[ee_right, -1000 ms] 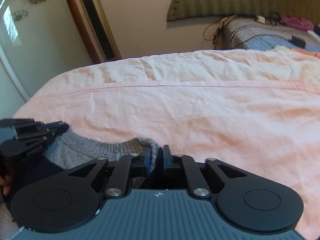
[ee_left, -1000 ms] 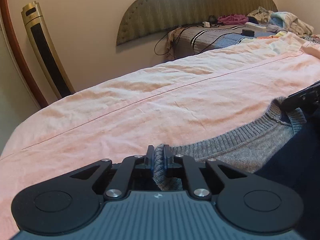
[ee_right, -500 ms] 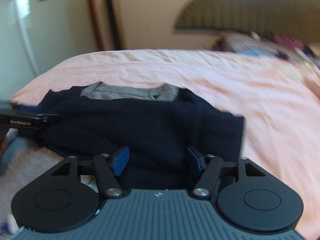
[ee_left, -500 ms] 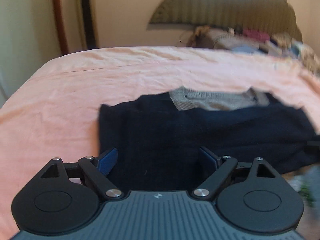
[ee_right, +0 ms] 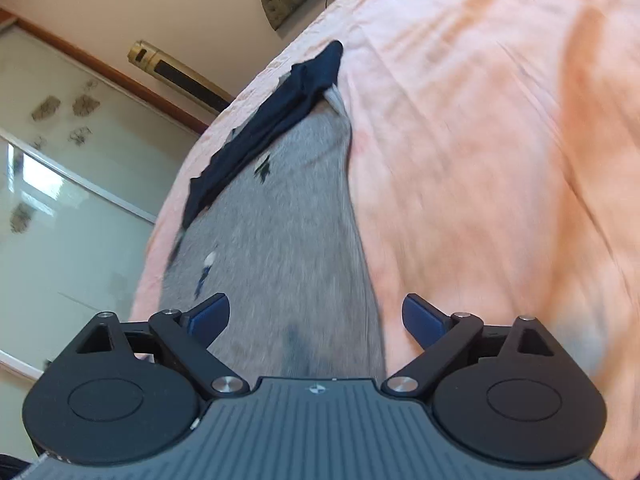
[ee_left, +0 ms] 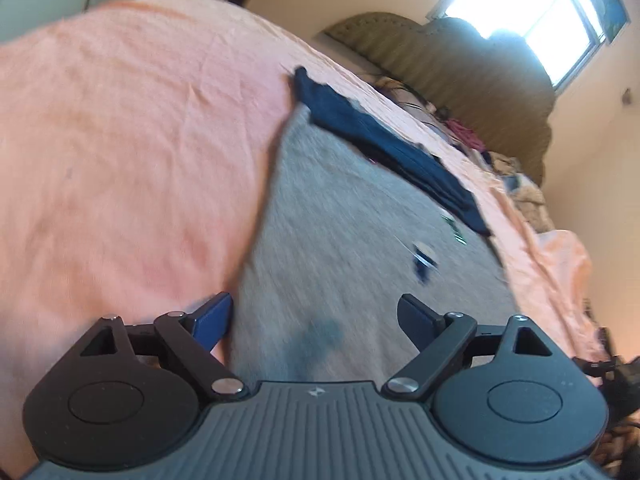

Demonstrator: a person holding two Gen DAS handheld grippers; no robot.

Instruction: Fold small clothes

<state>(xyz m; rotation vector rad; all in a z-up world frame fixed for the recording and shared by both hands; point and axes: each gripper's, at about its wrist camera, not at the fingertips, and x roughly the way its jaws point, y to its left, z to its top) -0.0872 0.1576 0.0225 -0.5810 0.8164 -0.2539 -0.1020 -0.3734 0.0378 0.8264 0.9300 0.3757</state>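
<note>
Sweater (ee_left: 340, 240) lies flat on the bed (ee_left: 120, 140), navy band folded over its far edge. Left gripper (ee_left: 316, 320) and right gripper (ee_right: 316, 316) are opening, empty; next fold likely needs side-edge grasps.

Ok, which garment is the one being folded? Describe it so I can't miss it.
Start at the big pink bedsheet that covers the bed. Lying flat on it, right in front of both tools, is the grey knit sweater. A navy band folded across its far end sets it apart from the loose clothes heaped near the headboard.
</note>
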